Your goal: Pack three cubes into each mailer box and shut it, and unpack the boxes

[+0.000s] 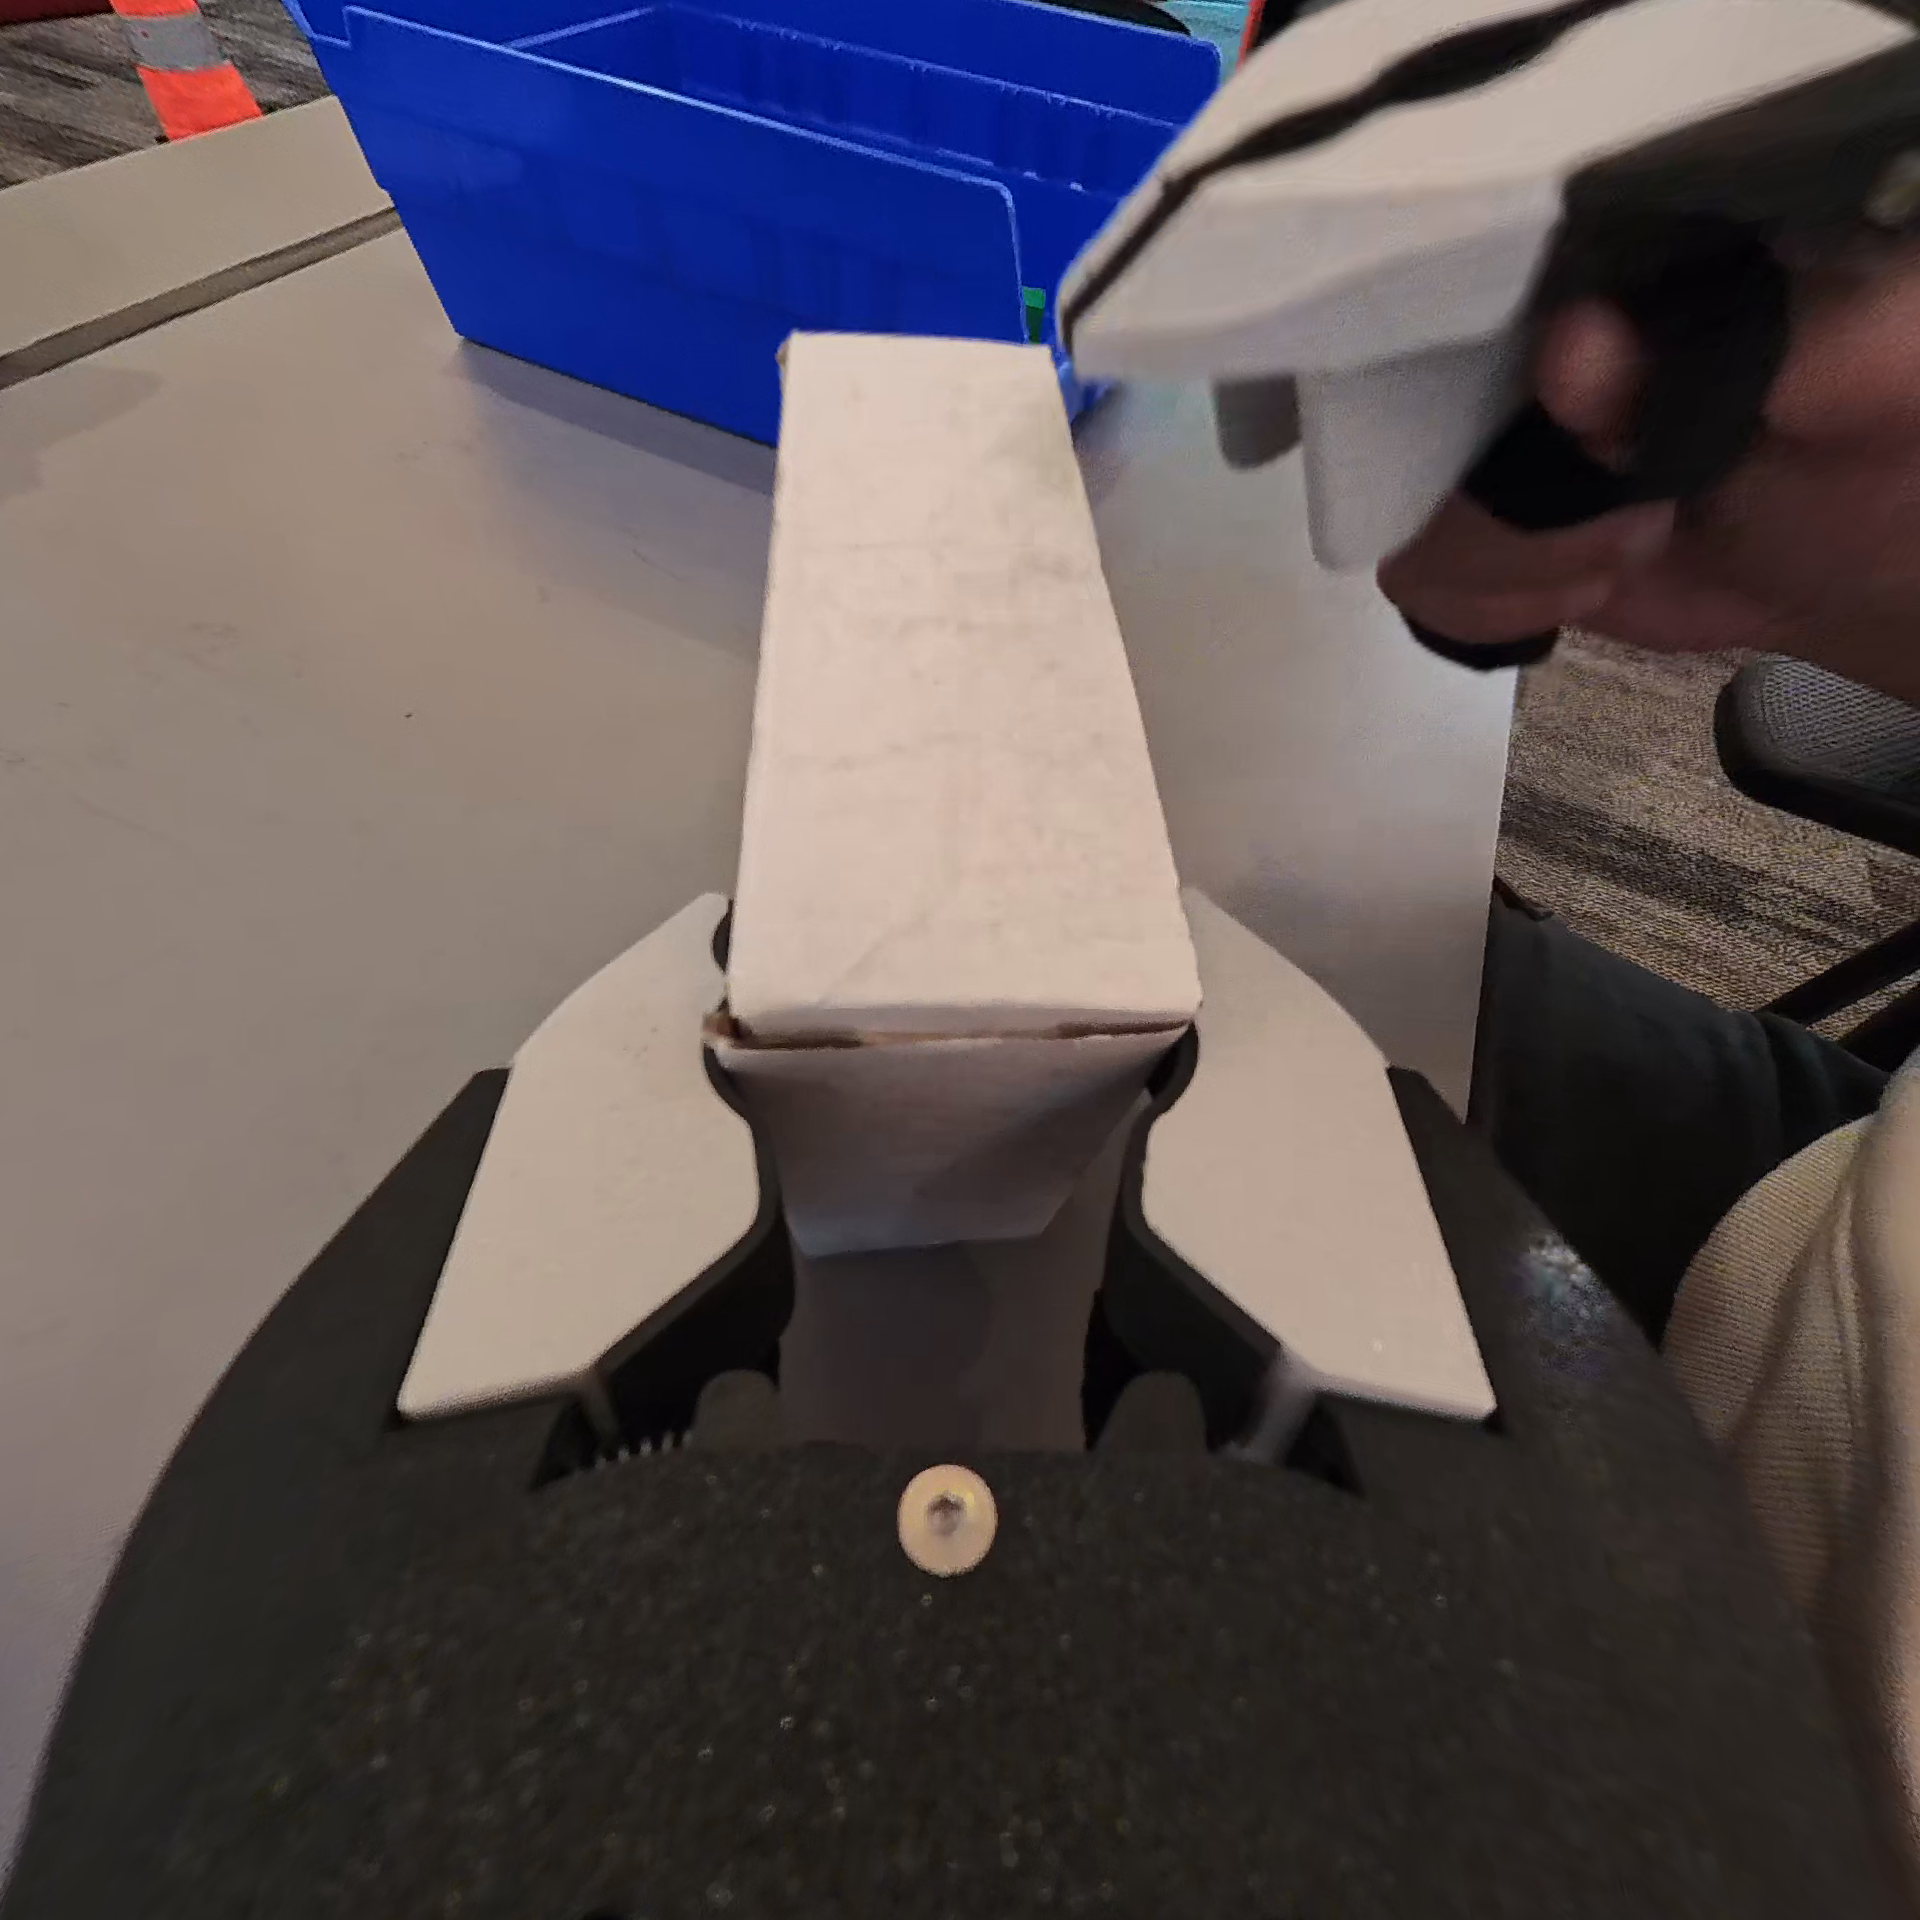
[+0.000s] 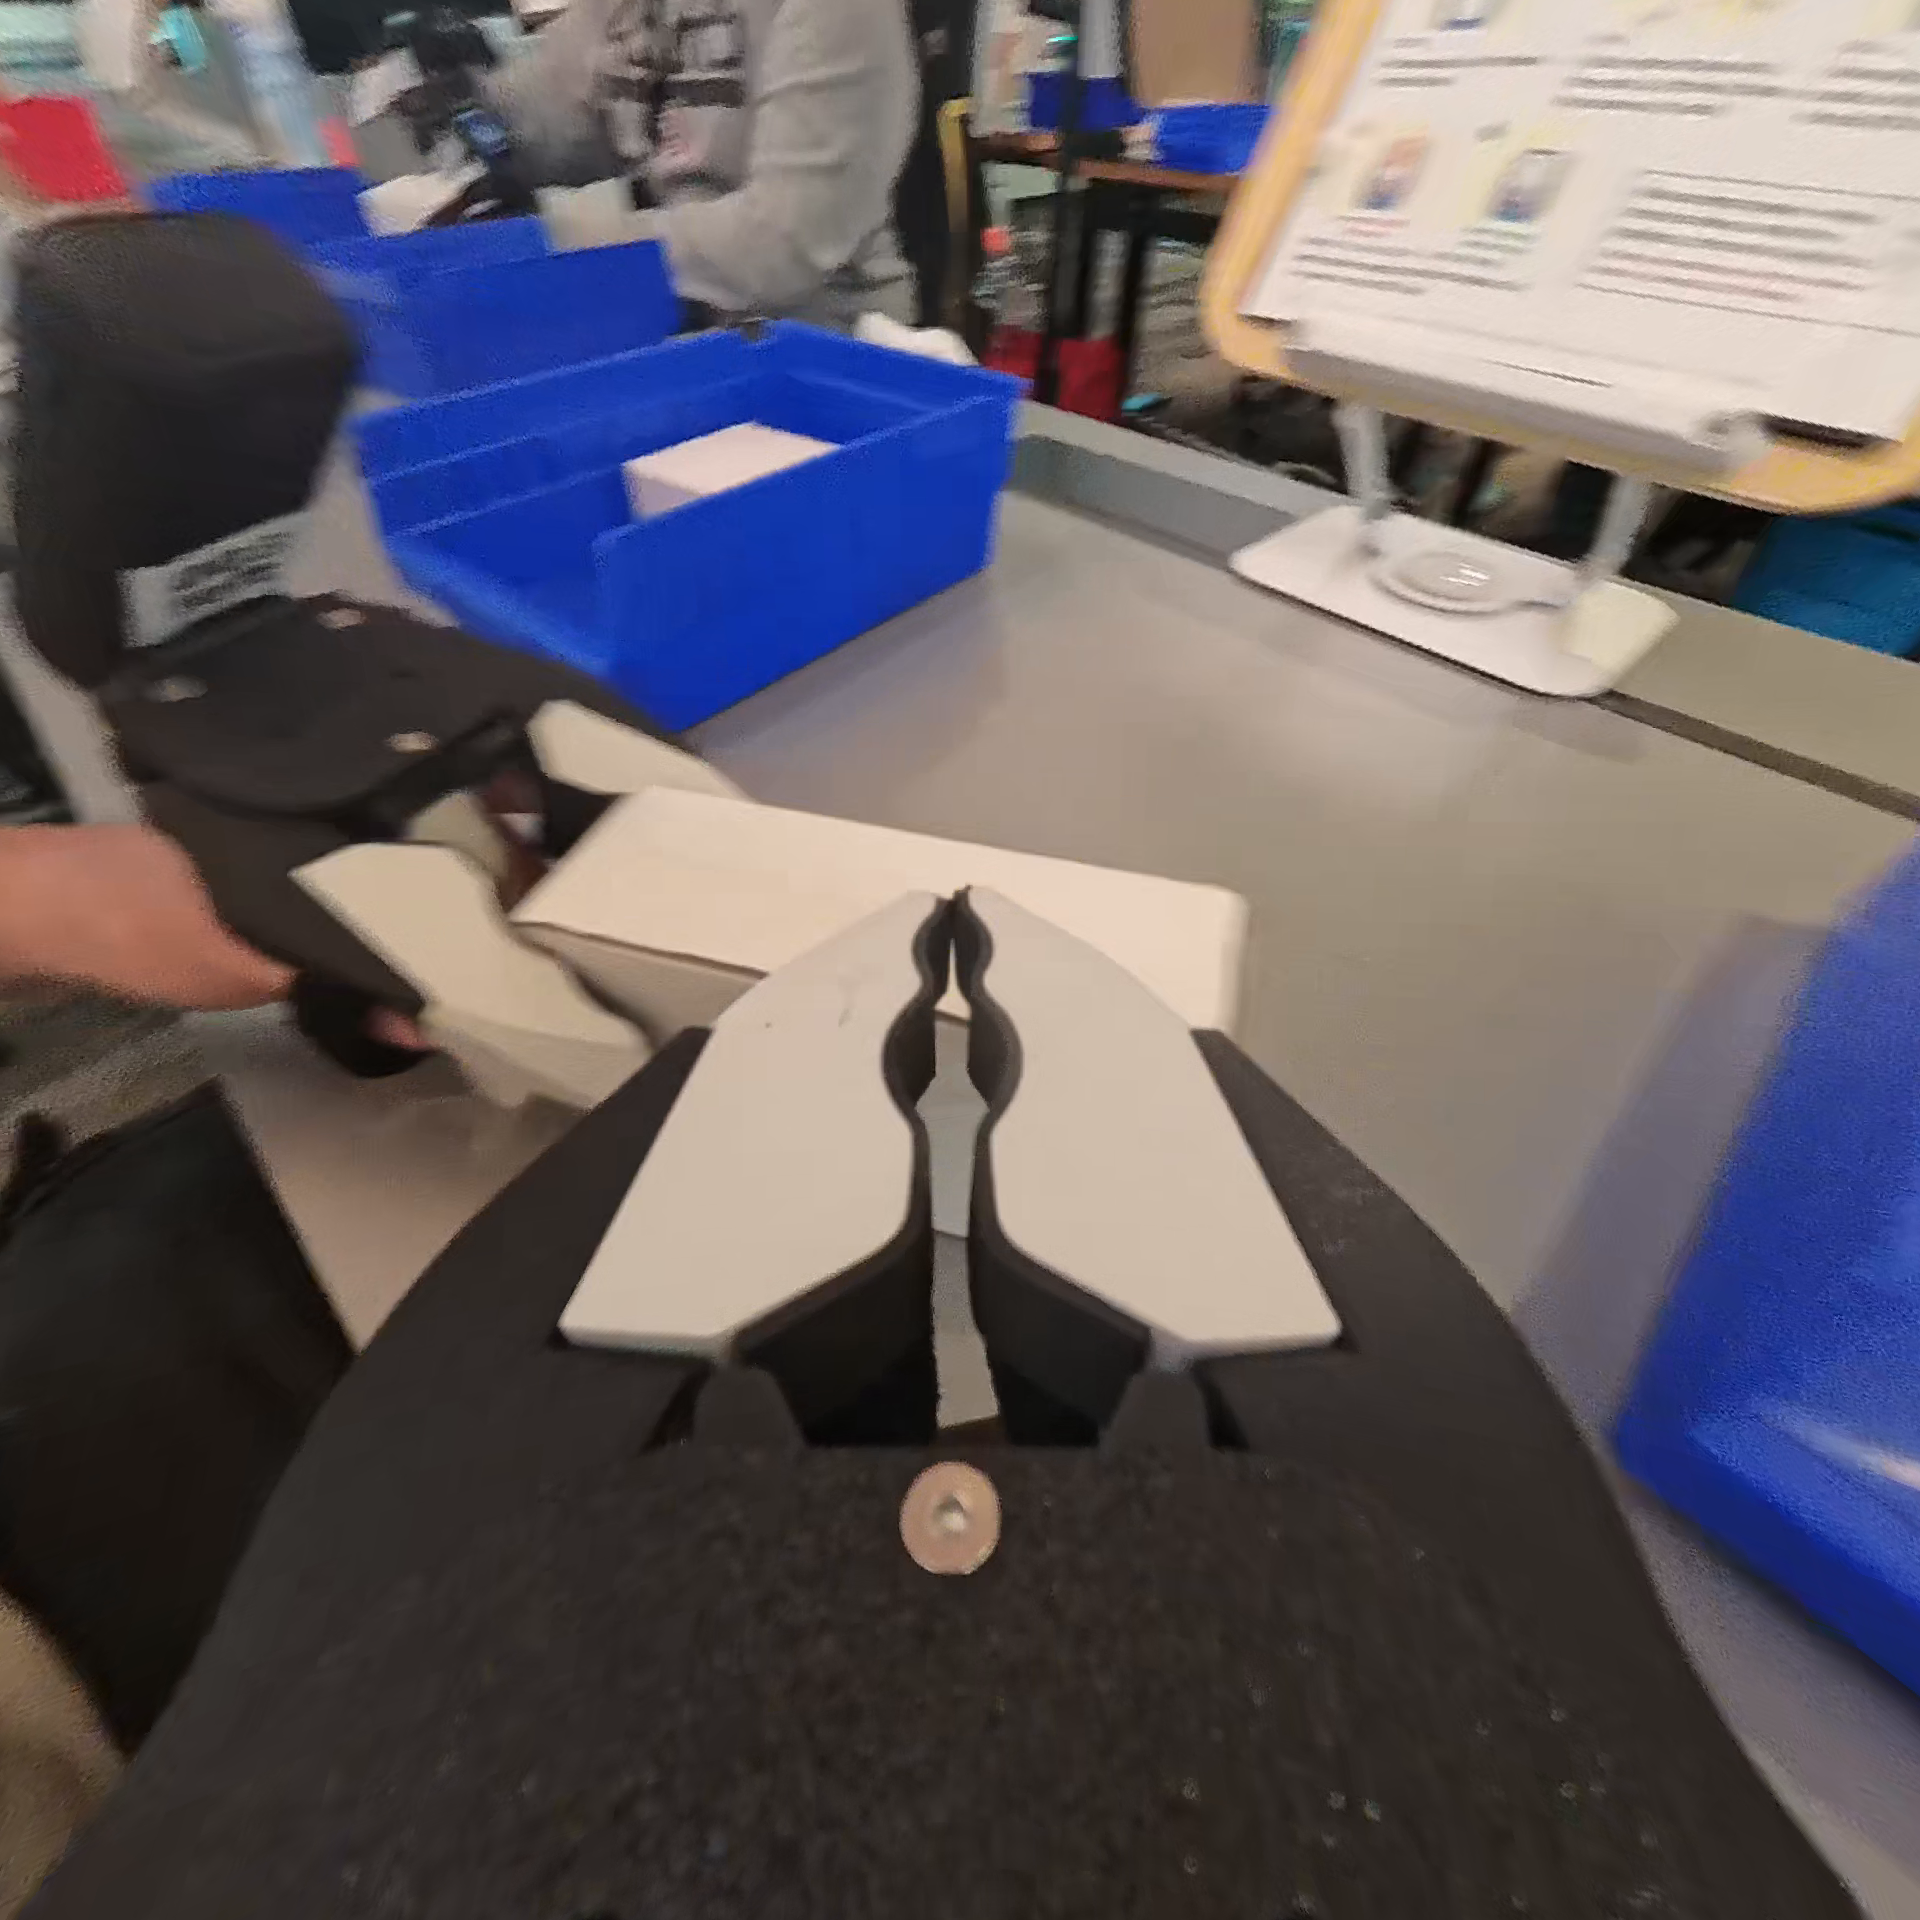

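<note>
A shut white mailer box (image 1: 935, 644) lies lengthwise on the grey table (image 1: 364, 675). My left gripper (image 1: 956, 935) is shut on its near end, one finger on each side. My right gripper (image 1: 1075, 312) hovers above the box's far right end with its jaws shut. In the right wrist view the right gripper (image 2: 954, 914) is shut and empty, just above the long side of the box (image 2: 779, 873). The left gripper (image 2: 665, 904) clamps the box's left end there. No cubes show outside the box.
A blue divided bin (image 1: 727, 229) stands just beyond the box; a bit of green (image 1: 1034, 307) shows at its corner. It holds another white box (image 2: 727, 468). A second blue bin (image 2: 1787, 1299) sits at the right, and a document stand (image 2: 1455, 592) at the far right. The table edge (image 1: 1496, 883) is close. Across from one pair of fingers to the other is roughly 9 centimetres.
</note>
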